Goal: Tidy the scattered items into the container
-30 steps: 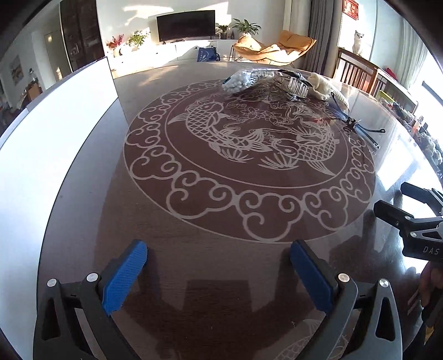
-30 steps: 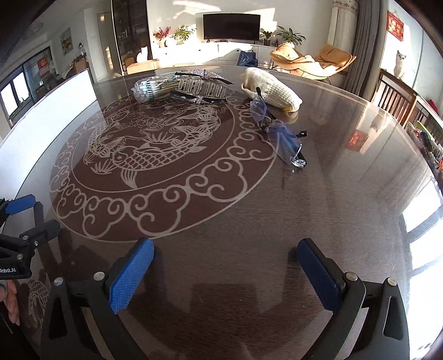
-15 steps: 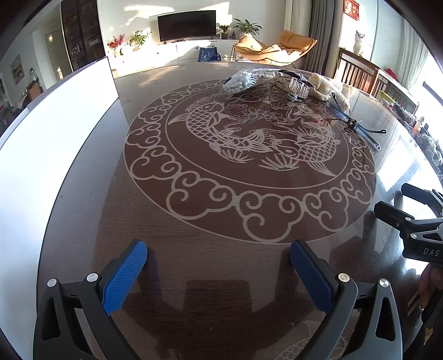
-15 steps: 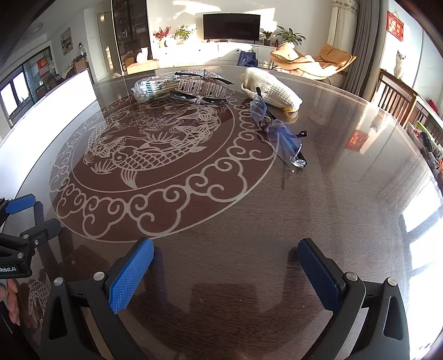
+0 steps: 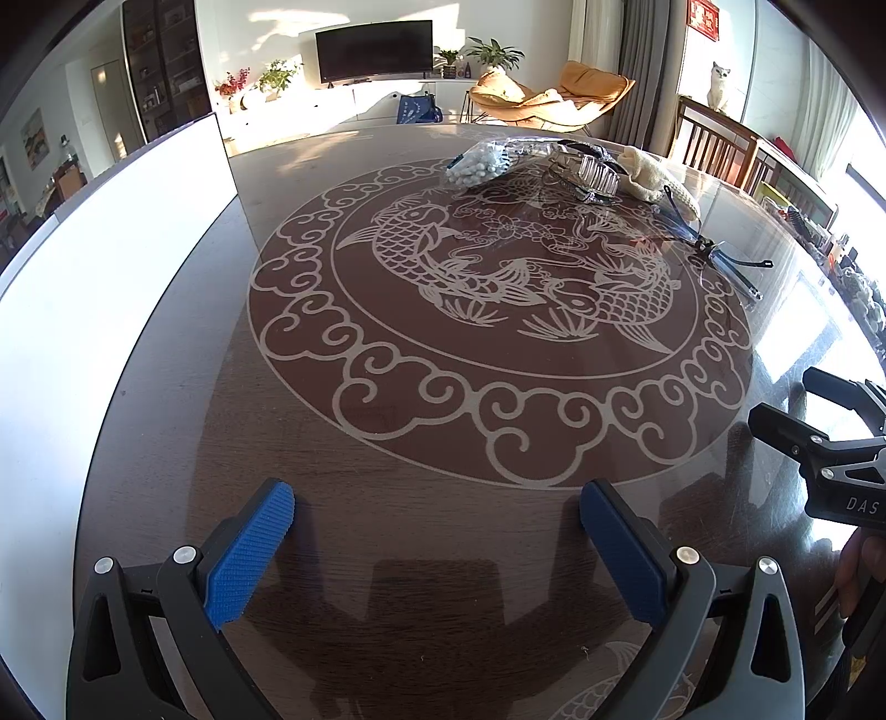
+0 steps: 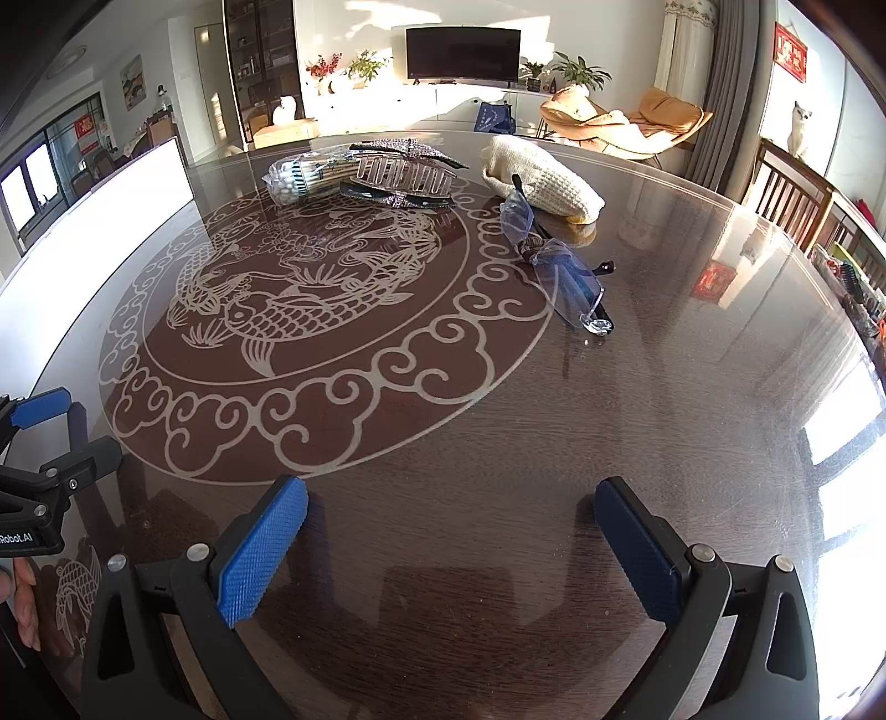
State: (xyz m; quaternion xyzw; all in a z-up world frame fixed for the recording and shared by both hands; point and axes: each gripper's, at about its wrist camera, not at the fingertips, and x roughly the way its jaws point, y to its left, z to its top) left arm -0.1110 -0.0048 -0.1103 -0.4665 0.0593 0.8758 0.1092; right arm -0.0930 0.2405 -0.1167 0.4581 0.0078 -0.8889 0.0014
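Note:
At the far side of the round dark table [image 6: 692, 421] lie a bag of cotton swabs [image 6: 307, 176] [image 5: 484, 160], a clear hair claw clip [image 6: 407, 176] [image 5: 590, 169] on a glittery dark piece, a cream knitted item [image 6: 545, 180] [image 5: 656, 177] and blue-tinted glasses [image 6: 559, 266] [image 5: 706, 246]. A white container wall [image 5: 99, 266] [image 6: 94, 210] stands along the table's left side. My left gripper [image 5: 437, 531] is open low over the near table edge, holding nothing. My right gripper [image 6: 451, 531] is open too, beside the left, far from every item.
The table top carries a pale fish-and-cloud pattern [image 5: 498, 310]. Wooden chairs [image 6: 797, 199] stand at the table's right. Beyond the table are a TV [image 6: 462, 52], plants and an orange lounge chair [image 6: 626, 124]. A hand [image 6: 25, 603] holds the left gripper.

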